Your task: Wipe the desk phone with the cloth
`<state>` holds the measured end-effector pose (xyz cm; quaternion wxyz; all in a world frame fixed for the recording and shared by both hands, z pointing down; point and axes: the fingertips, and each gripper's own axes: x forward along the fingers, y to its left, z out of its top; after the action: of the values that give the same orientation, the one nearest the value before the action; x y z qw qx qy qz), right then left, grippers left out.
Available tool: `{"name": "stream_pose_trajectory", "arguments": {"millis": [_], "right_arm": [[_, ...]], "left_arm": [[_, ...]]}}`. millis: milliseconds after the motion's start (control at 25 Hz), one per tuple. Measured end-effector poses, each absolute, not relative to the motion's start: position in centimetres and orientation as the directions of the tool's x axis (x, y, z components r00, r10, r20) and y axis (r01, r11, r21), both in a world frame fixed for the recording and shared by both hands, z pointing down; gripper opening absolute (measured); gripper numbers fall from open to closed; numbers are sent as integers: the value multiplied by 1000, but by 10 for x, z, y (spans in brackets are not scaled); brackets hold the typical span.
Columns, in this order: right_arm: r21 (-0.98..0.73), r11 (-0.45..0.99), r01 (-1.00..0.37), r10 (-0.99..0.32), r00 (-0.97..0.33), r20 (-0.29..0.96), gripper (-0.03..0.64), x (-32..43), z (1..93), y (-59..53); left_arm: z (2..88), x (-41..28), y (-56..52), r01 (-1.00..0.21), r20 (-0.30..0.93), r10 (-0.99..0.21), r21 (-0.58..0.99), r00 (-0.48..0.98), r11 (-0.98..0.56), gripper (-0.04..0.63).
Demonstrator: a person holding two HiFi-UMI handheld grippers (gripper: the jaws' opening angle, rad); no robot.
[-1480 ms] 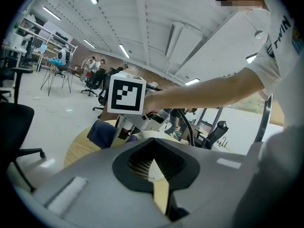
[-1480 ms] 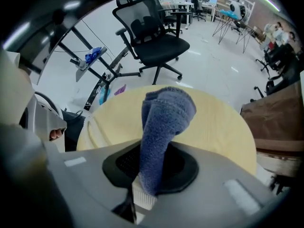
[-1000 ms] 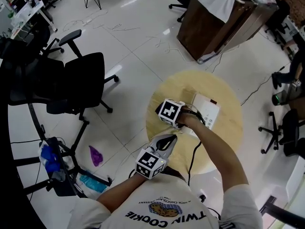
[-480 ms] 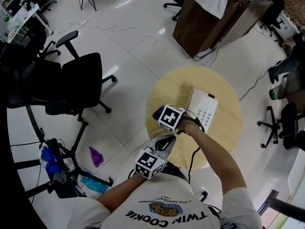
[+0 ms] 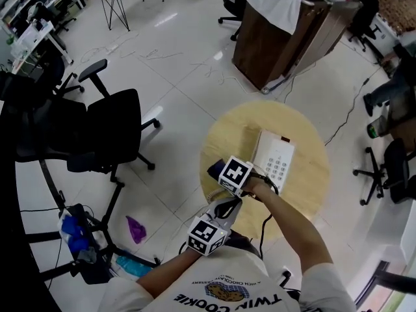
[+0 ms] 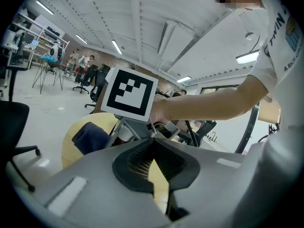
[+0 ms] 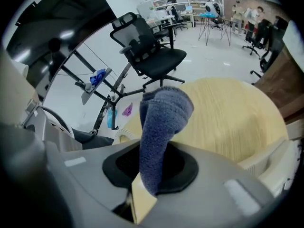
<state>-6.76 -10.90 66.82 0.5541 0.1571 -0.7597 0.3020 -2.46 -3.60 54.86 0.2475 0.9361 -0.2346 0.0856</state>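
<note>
My right gripper (image 7: 152, 161) is pinching the dark blue cloth (image 7: 161, 115); in the right gripper view the folded cloth stands up out of the black pads (image 7: 183, 167) and its rolled end leans out over the wood of the round counter (image 7: 237, 110). From the head view this gripper sits at the counter's left side, with the cloth poking out past its marker cube towards the rim. The desk phone (image 5: 273, 158) is white, with its keypad facing up, and it lies near the middle of the counter, just to the right of that gripper. The cloth is beside the phone, and I cannot see it touching the casing. The right hand (image 5: 258, 186) is close to the phone's near left corner, and a black cable runs along the forearm.

My left gripper (image 6: 154, 144) is pressed together at the tips with nothing between them; lower down, a narrow wedge of pale counter shows between the pads. It hangs at the near edge of the counter, close to my body, pointing towards the right gripper, whose marker cube (image 6: 131, 94) fills the view just ahead, with the cloth showing to its left.

Off to the left a black office chair (image 5: 114, 119) stands on the pale floor (image 5: 182, 70), well apart from the counter, and a small purple scrap (image 5: 135, 228) lies on the floor nearer to me
</note>
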Motion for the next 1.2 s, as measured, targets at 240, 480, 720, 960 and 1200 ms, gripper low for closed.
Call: {"name": "stream_pose_trajectory", "arguments": {"millis": [240, 480, 720, 960, 1200], "right_arm": [[-292, 704, -647, -13, -424, 906, 67, -63, 658, -122], [-271, 588, -762, -249, -490, 836, 67, -31, 613, -155], [-214, 475, -854, -504, -463, 729, 67, 18, 548, -157], [-197, 316, -928, -768, -372, 522, 67, 54, 491, -120], [-129, 194, -972, -915, -227, 334, 67, 71, 452, -65]], "left_arm": [[539, -23, -30, -449, 260, -370, 409, 892, -795, -8], [515, -12, -35, -393, 191, -345, 372, 919, -841, -8], [489, 3, -41, -337, 123, -314, 350, 941, -874, -8], [476, 19, -41, -292, 85, -280, 363, 956, -885, -8], [471, 32, -32, -279, 81, -268, 355, 960, -892, -8]]}}
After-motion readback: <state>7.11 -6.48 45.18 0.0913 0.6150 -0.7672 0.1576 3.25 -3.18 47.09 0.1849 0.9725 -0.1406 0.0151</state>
